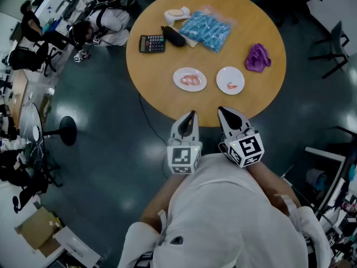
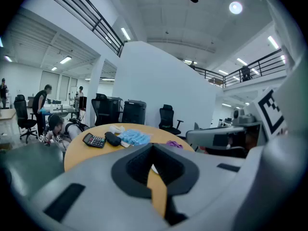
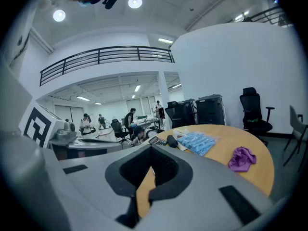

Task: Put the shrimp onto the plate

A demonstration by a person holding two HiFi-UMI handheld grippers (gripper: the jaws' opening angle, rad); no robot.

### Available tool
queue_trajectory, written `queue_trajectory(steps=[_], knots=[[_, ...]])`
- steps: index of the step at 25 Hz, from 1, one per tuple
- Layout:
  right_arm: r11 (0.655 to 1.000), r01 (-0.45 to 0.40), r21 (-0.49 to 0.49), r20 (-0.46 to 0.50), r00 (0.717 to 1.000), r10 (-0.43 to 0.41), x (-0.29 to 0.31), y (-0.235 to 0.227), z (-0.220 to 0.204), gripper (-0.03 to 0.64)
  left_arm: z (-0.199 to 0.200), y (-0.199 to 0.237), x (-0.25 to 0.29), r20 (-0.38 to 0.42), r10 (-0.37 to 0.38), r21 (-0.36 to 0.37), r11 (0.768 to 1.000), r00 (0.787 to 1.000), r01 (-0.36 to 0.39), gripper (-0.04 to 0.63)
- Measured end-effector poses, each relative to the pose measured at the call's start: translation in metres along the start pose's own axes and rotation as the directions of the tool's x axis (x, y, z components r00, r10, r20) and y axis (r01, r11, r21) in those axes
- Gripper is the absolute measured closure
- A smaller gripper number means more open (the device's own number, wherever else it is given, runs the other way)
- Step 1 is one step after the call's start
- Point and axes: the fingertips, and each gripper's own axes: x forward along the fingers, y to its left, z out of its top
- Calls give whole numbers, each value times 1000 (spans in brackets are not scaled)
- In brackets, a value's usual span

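Note:
Two white plates lie near the front edge of the round wooden table (image 1: pixel 167 102). The left plate (image 1: pixel 177 84) holds several pink shrimp (image 1: pixel 191 80). On the right plate (image 1: pixel 221 76) lies a single shrimp (image 1: pixel 232 85). My left gripper (image 1: pixel 192 116) hovers just short of the table edge, below the left plate, jaws shut and empty. My right gripper (image 1: pixel 224 113) hangs beside it, below the right plate, also shut with nothing in it. In both gripper views the closed jaws hide the plates: left gripper (image 2: pixel 153 150), right gripper (image 3: pixel 150 152).
Farther back on the table are a calculator (image 1: pixel 152 43), a black case (image 1: pixel 173 36), a bag of blue packets (image 1: pixel 206 30), a white object (image 1: pixel 177 15) and a purple cloth (image 1: pixel 257 57). A person (image 1: pixel 106 24) crouches on the floor at upper left; office chairs stand around.

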Motion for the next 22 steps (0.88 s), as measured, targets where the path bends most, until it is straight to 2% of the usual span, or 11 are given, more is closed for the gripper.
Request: queue_trajectory(steps=[10, 18, 22], knots=[[1000, 6, -11, -6, 1000, -6, -5, -2, 1, 604, -1, -15, 3, -9, -8, -8, 1000, 1000, 8, 588], [999, -32, 35, -40, 999, 33, -5, -20, -6, 604, -4, -20, 14, -15, 65, -46, 997, 998, -66, 588], [998, -43, 42, -65, 997, 45, 13, -24, -11, 604, -7, -6, 31, -17, 96, -29, 995, 995, -96, 588]])
